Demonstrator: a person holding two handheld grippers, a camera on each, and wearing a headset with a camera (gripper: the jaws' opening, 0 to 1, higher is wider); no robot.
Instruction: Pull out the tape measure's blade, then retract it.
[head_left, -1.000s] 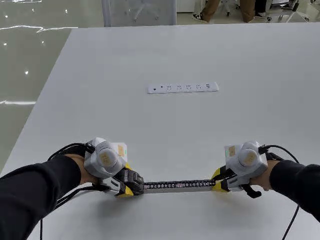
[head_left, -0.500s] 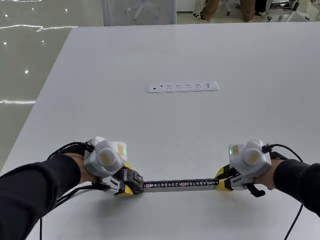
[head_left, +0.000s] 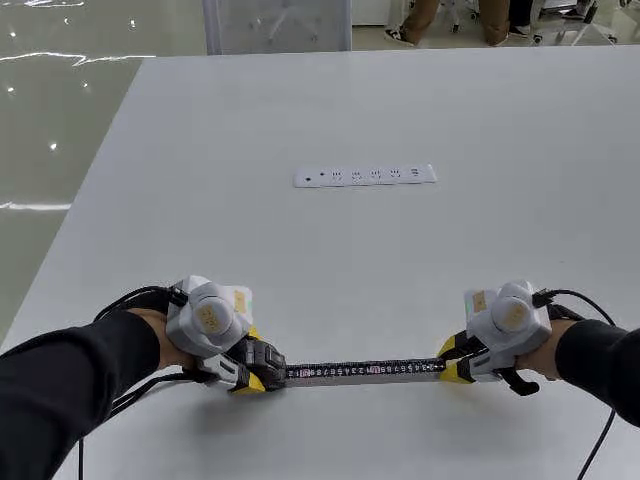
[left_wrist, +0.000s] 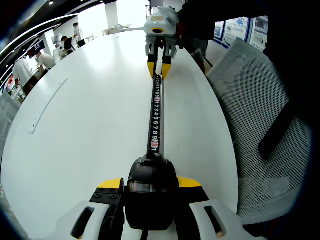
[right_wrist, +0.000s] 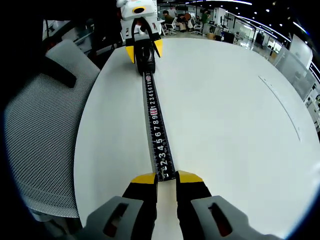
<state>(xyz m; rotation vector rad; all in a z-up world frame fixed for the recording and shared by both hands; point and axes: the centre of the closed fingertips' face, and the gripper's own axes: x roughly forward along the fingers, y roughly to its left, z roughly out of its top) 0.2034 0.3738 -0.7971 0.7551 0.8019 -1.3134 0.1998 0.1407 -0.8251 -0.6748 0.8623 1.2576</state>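
Tape measure (head_left: 262, 362) sits at the lower left of the head view on the white counter (head_left: 400, 260), its case clamped in the left tool (left_wrist: 150, 182). Its blade (head_left: 365, 371) runs flat to the lower right, where the right tool (right_wrist: 166, 177) pinches the tip. A power strip (head_left: 366, 175) lies mid-frame, well apart
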